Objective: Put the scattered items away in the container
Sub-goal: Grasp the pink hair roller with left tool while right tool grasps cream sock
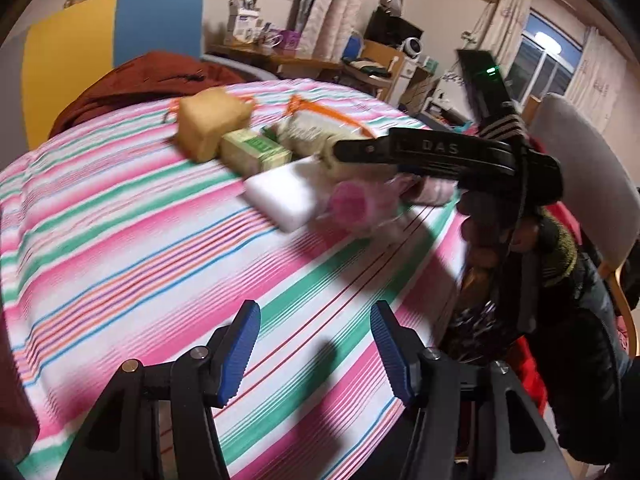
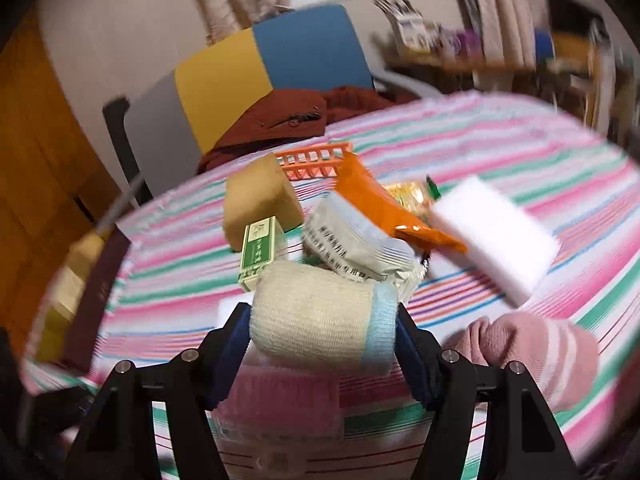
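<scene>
1. Right wrist view showed the right gripper [image 2: 324,332] clenched on a cream rolled cloth with a pale blue end [image 2: 320,316], held above the striped tablecloth [image 2: 500,148] and over a clear plastic tub [image 2: 280,412] whose rim was only partly visible beneath the fingers.
2. By my reading, the task was at an early stage: this cloth was the only piece in hand, and it had not yet been let go into the tub.
3. Still loose on the cloth lay a tan sponge block [image 2: 260,204], a small green box [image 2: 258,252], a grey-white printed packet [image 2: 360,248], an orange packet [image 2: 384,208], a white foam block [image 2: 496,236] and a pink sock [image 2: 532,348].
4. An orange slotted basket [image 2: 316,160] stood at the far side of the pile; which of it or the tub was the intended container I could not tell.
5. Left wrist view showed the left gripper [image 1: 316,344] released, its blue pads [image 1: 240,348] apart with nothing between them, hovering near the table's near edge, well apart from the pile.
6. Raised letters "DAS" could be read on the right tool's black finger [image 1: 432,152]; the grey-white packet and the green box carried Chinese print too blurred to read.
</scene>
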The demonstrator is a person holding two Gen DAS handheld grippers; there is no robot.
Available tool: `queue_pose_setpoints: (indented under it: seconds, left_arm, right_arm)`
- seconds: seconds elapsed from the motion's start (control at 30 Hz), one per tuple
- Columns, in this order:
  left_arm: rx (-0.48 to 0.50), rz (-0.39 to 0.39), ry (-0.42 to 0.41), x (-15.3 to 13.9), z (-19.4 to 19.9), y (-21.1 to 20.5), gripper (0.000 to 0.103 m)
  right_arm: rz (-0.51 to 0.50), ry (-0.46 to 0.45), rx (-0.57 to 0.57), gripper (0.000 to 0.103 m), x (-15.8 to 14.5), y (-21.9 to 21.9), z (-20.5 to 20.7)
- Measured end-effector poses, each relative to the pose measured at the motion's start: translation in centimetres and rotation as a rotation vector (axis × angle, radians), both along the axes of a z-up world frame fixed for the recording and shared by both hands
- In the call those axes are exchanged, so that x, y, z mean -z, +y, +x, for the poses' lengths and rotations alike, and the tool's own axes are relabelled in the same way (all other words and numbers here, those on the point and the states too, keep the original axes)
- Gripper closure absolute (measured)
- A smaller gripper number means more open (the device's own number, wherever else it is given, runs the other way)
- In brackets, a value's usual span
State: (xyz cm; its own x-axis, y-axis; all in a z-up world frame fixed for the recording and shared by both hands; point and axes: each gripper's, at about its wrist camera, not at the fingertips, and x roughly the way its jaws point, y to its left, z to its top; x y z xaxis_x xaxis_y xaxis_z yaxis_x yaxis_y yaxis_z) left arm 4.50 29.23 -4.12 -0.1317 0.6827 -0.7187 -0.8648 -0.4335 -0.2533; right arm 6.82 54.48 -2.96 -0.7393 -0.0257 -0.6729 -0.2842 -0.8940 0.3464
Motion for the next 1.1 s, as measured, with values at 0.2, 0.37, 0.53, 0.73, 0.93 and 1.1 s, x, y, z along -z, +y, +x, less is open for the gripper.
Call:
queue_pose_setpoints:
  seconds: [0.2,0.37,0.53,0.73,0.93,1.1]
  left_arm:
    - [0.04,0.006,0.026,-0.4,1.0,3.8,0.045]
    - [0.023,-0.021,0.123,-0.4,2.1,6.4,0.045]
    - [0.007,-0.023,0.143,-0.2,1.8,6.7,0.045]
    - [-0.018,-0.031,0.109,0.3,1.0,7.4,0.054]
    - [-0.03,0.004,0.002,0.8,-1.0,6.2,0.055]
    - [-0.033,0.005,-0.008,0.8,-1.6,5.5,0.055]
  right_arm:
    - [-0.117,0.03,0.0,0.034,0.4,1.1,0.9]
    - [-0.157,0.024,0.03,0.034,0.5,1.0,0.9]
    - [-0.168,0.006,0.025,0.034,0.4,0.9,1.0]
    - [-0.161,0.017,0.015,0.034,0.4,0.1,1.4]
    - [-0.213,0.064,-0.007,0.038,0.0,0.0,1.8]
    - [-0.305,0.089,-0.006,0.039,0.7,0.5,1.7]
